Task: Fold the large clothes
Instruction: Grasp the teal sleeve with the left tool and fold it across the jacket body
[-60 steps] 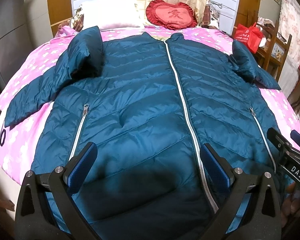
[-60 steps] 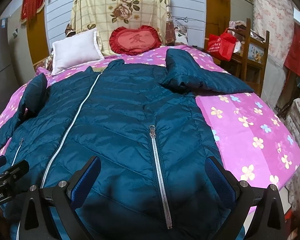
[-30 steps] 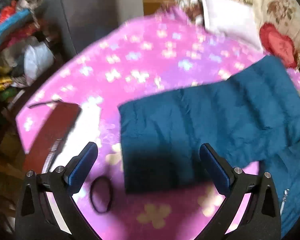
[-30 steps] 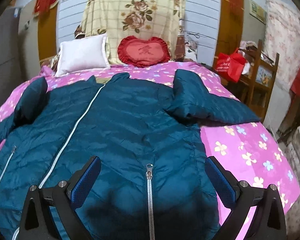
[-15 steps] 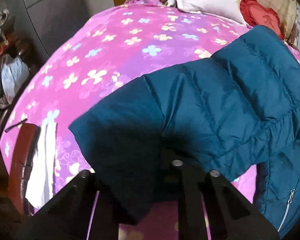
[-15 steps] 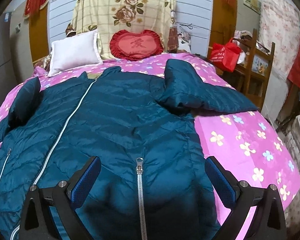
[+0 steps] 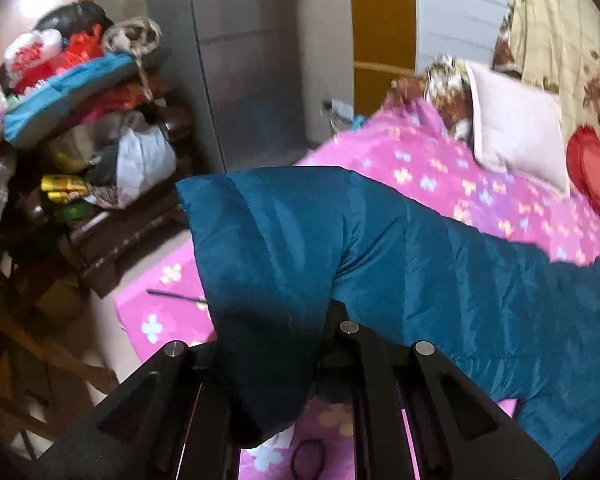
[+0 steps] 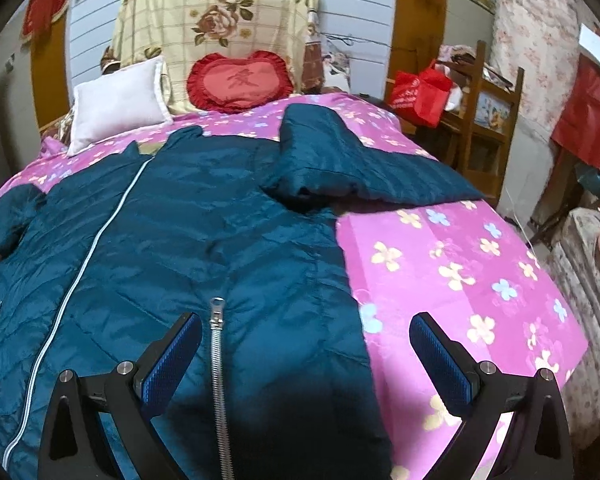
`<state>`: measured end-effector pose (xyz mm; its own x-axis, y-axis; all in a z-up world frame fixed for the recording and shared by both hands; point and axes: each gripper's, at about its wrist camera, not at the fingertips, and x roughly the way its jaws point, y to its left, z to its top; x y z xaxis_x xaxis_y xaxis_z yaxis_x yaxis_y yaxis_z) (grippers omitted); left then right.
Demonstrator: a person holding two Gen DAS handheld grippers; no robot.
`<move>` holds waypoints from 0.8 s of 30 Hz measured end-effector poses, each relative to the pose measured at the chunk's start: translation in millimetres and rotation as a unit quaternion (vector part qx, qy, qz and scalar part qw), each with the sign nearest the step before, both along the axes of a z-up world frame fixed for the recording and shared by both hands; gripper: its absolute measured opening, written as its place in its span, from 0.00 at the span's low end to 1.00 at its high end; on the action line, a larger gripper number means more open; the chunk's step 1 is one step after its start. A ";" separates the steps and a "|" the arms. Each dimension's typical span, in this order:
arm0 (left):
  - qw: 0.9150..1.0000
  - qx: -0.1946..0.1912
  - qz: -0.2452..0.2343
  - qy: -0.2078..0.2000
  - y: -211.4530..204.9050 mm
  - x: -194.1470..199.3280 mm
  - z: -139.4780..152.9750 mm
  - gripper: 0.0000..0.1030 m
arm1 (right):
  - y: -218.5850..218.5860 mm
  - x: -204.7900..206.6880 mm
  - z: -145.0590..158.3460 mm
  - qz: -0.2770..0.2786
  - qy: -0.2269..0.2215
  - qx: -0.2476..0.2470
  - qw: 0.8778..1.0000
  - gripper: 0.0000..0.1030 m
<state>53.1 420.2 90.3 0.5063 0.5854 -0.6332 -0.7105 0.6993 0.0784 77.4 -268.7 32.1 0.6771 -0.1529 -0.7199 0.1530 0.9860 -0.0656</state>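
A large teal quilted jacket [image 8: 180, 216] lies front up on a pink flowered bed [image 8: 460, 264], its white centre zip running down the left. Its right sleeve [image 8: 340, 160] lies folded across the upper right. My right gripper [image 8: 304, 360] is open and empty, low over the jacket's right side by a pocket zip [image 8: 216, 344]. My left gripper [image 7: 300, 340] is shut on the cuff end of the left sleeve [image 7: 284, 248] and holds it lifted off the bed; the fingertips are hidden by the cloth.
A white pillow [image 8: 116, 100] and a red heart cushion [image 8: 240, 80] lie at the head of the bed. A cluttered dark cabinet [image 7: 100, 184] stands left of the bed. A wooden shelf with a red bag [image 8: 424, 92] stands on the right. A black hair tie [image 7: 308, 456] lies on the sheet.
My left gripper swung from the jacket body to the left sleeve, shut on its cuff and lifted it off the bed. My right gripper stayed open and shifted slightly over the jacket.
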 end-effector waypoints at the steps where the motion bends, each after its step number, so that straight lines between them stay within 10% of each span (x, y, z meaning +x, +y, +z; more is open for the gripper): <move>1: 1.000 0.012 -0.001 -0.013 -0.3 -0.1 9.5 0.07 | -1.6 0.4 -1.5 -0.002 0.005 0.002 1.000 1.00; 7: 0.995 0.015 -0.100 -0.021 -53.3 27.1 35.0 0.07 | -4.4 -3.6 -2.7 -0.002 0.011 -0.007 1.000 1.00; 12: 0.966 0.005 -0.256 -0.027 -167.3 53.1 38.6 0.07 | -8.8 -3.7 -4.9 -0.009 0.020 0.005 1.000 1.00; 24: 0.836 -0.127 -0.531 -0.055 -429.8 147.0 50.3 0.07 | -9.4 -3.9 -30.1 -0.002 0.093 -0.004 0.996 1.00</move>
